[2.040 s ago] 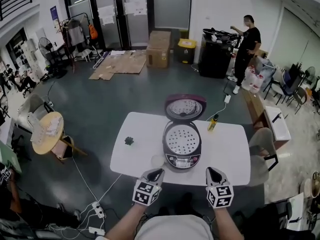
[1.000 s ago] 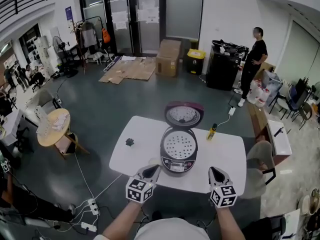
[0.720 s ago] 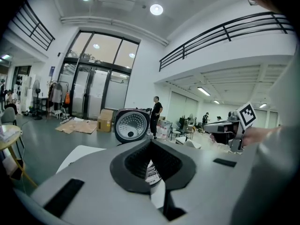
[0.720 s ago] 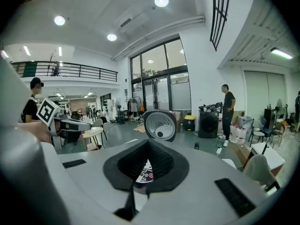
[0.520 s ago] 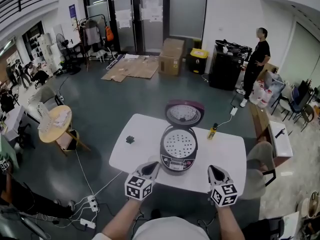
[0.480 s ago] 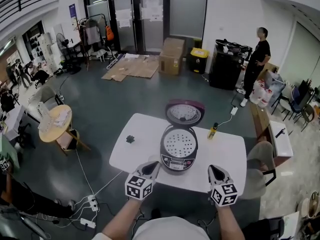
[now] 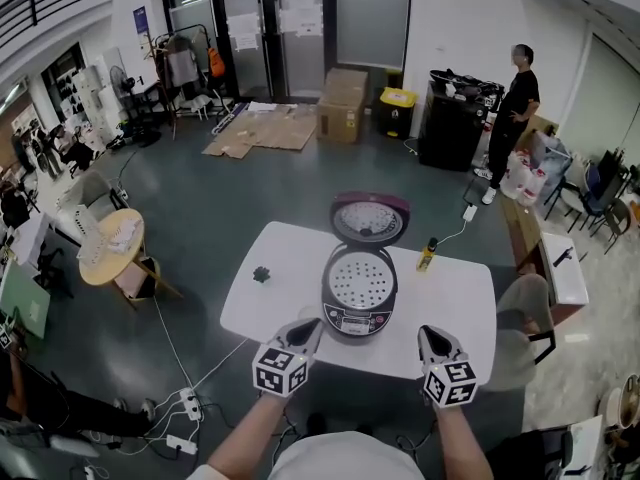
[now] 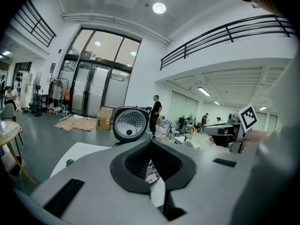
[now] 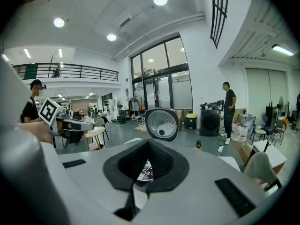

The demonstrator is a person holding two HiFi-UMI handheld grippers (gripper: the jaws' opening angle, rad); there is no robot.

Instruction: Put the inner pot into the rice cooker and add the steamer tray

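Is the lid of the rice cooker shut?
No, the lid of the rice cooker stands open, tipped back, and the holed steamer tray shows inside.

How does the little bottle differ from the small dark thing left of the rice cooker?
The bottle stands tall, yellowish with a dark cap; the dark thing is low and greenish. The bottle sits right of the rice cooker, the dark thing left. Both rest on the white table.

The grey floor (image 7: pixel 230 198) meets white walls (image 7: pixel 450 18). Glass doors (image 7: pixel 290 28) stand at the back, with boxes (image 7: pixel 342 103) near them. A round table (image 7: pixel 108 248) sits left.
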